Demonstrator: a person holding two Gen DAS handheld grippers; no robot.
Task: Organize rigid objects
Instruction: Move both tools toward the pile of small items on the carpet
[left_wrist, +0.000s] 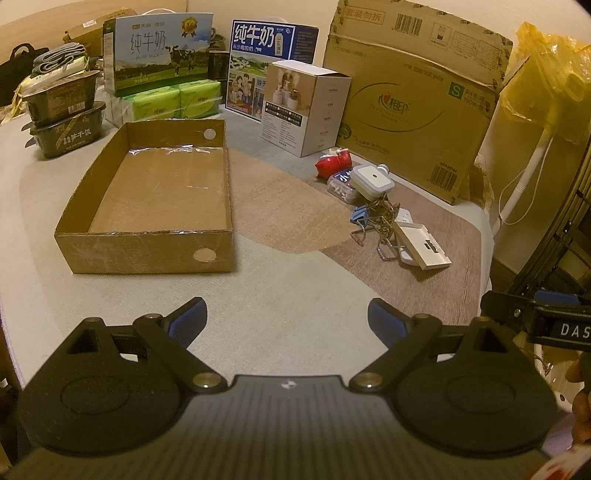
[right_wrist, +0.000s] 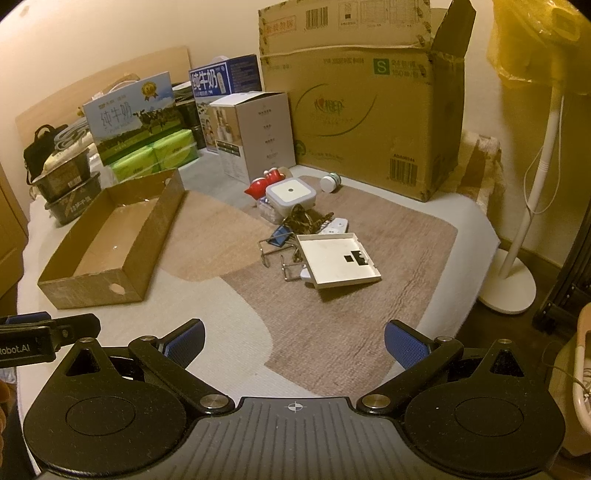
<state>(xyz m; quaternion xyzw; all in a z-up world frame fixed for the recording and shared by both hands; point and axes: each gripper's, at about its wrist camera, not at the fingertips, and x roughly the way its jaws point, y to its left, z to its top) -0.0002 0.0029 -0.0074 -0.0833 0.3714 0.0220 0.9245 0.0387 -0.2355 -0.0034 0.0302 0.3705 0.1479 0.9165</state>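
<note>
An open shallow cardboard box (left_wrist: 155, 199) (right_wrist: 110, 236) lies on the mat, left of a pile of small items. The pile holds a flat white tray (right_wrist: 338, 262) (left_wrist: 424, 247), a white square device (right_wrist: 290, 194) (left_wrist: 371, 179), a red object (right_wrist: 260, 184) (left_wrist: 332, 162), blue and metal binder clips (right_wrist: 279, 243) (left_wrist: 364, 221), a white power strip (right_wrist: 334, 225) and a small white bottle (right_wrist: 330, 182). My left gripper (left_wrist: 286, 321) is open and empty, well short of the box. My right gripper (right_wrist: 293, 341) is open and empty, short of the pile.
Behind stand a large cardboard carton (right_wrist: 369, 110) (left_wrist: 417, 103), a white product box (right_wrist: 255, 136) (left_wrist: 306, 107), milk cartons (left_wrist: 159, 51), green tissue packs (left_wrist: 173, 101) and stacked black food tubs (left_wrist: 62, 110). A white fan stand (right_wrist: 517, 266) is at the right.
</note>
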